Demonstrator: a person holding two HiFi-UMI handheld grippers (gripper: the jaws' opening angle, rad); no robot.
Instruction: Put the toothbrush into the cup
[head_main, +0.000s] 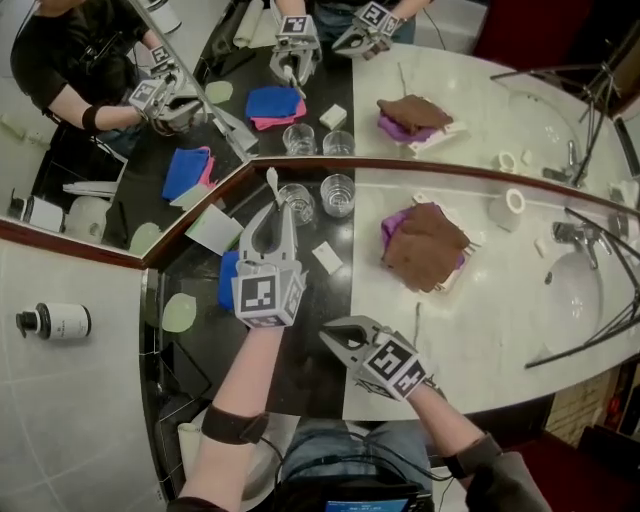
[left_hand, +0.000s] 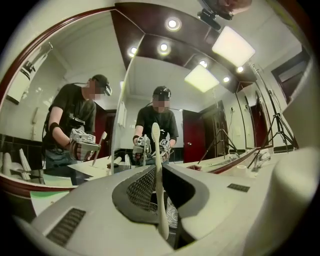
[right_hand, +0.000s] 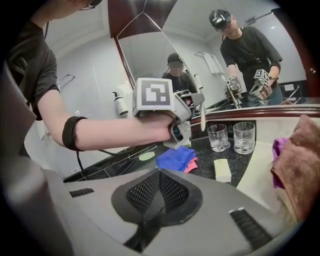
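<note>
Left gripper (head_main: 277, 222) pinches the toothbrush (left_hand: 157, 165) upright, near the cup (head_main: 298, 203) at the worktop's mirror edge — its thin handle could swivel and clip the rim (right gripper (head_main: 345, 343) closed, empty).

We find the head camera set high above the counter (head_main: 480, 330), facing steeply down, with both grippers below it and the mirror (head_main: 450, 90) along the far edge. The camera on the left gripper (head_main: 272, 205) sits close behind its own jaws and faces level, straight into the corner mirror (left_hand: 200, 115). The camera on the right gripper (head_main: 330, 338) sits equally close and tilts slightly down across the counter. With the head view it shares the left gripper (right_hand: 196, 102), the two glasses (right_hand: 243, 137) and the blue cloth (right_hand: 175, 159).
</note>
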